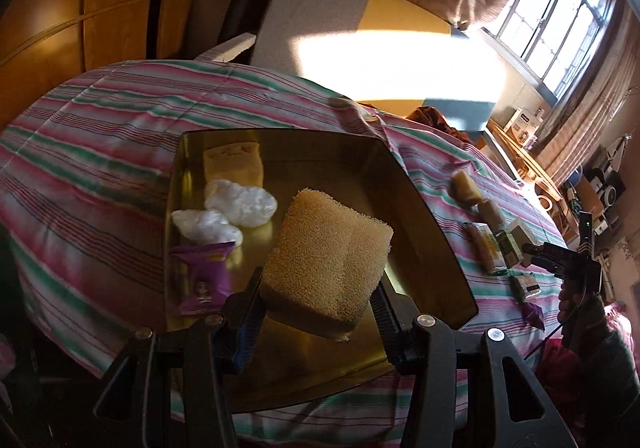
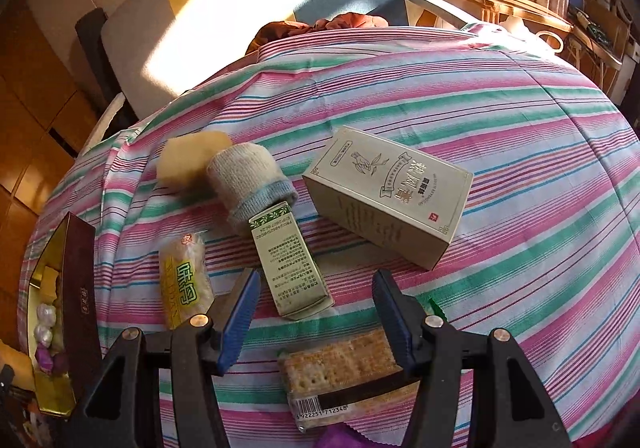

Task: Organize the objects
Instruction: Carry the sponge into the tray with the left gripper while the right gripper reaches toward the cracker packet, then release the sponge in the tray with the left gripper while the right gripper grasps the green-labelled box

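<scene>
My left gripper [image 1: 318, 294] is shut on a yellow sponge [image 1: 328, 256] and holds it over a gold-lined box [image 1: 424, 207] on the striped bedspread. The box holds two white wrapped lumps [image 1: 240, 201], a purple packet [image 1: 204, 280] and a pale yellow block [image 1: 234, 163]. My right gripper [image 2: 316, 302] is open and empty, above a cracker packet [image 2: 340, 368] and a narrow green-and-white carton [image 2: 290, 268]. A rolled sock [image 2: 250, 179], a yellow sponge piece [image 2: 188, 159], a yellow snack packet [image 2: 186, 284] and a grey tea box [image 2: 388, 195] lie beyond it.
The box [image 2: 80, 288] stands at the far left in the right wrist view. The right gripper shows at the right edge in the left wrist view [image 1: 560, 260]. A wooden wardrobe [image 1: 100, 7], a window [image 1: 560, 7] and a cluttered wooden shelf [image 2: 500, 3] surround the bed.
</scene>
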`<state>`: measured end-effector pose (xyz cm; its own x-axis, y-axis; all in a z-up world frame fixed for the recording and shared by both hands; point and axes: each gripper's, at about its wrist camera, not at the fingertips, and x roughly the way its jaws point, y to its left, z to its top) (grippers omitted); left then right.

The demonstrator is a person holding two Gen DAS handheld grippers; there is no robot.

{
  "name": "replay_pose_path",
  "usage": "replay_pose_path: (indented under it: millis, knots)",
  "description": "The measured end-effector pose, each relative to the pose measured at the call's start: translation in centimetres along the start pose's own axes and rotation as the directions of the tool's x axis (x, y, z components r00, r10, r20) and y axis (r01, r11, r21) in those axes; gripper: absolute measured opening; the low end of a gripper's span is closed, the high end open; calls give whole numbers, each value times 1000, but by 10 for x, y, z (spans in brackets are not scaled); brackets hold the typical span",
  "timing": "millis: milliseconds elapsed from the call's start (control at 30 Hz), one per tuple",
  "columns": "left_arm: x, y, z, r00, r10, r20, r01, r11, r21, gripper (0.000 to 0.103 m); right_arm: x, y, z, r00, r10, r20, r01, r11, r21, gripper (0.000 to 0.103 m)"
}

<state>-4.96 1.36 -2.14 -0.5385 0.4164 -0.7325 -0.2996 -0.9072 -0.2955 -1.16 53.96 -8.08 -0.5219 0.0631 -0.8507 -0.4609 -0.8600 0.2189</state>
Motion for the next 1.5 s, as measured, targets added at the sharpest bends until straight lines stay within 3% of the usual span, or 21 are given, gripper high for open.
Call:
replay_pose_path:
  millis: [267, 600, 867, 933, 1100, 1400, 1467, 1500]
  knots:
    - [0, 35, -25, 995, 88, -53, -88, 996, 1, 51, 4, 7, -1, 1000, -20, -7, 19, 999, -30, 60]
    - [18, 33, -33, 988, 137, -74, -135, 990, 36, 54, 7, 13, -2, 1000, -16, -12, 15, 999, -48, 60]
    - [14, 27, -32, 989, 138, -50, -136, 989, 52, 67, 6, 11, 3, 1000, -24, -1, 24, 1000, -18, 60]
    - [12, 26, -31, 988, 147, -37, -145, 988, 51, 74, 8, 15, 4, 999, -33, -2, 33, 999, -27, 60]
    - [7, 25, -30, 988, 153, -18, -151, 987, 60, 77, 16, 24, 8, 994, -108, 17, 109, 991, -76, 60]
    - [0, 31, -28, 987, 158, -7, -158, 987, 42, 83, 38, 30, 10, 990, -140, -22, 137, 984, -116, 60]
    - [1, 30, -28, 986, 164, -9, -163, 985, 47, 83, 42, 32, 9, 990, -140, -33, 135, 982, -131, 49]
    - [-1, 30, -28, 987, 163, -6, -163, 986, 48, 84, 44, 33, 8, 988, -152, -41, 144, 979, -144, 35]
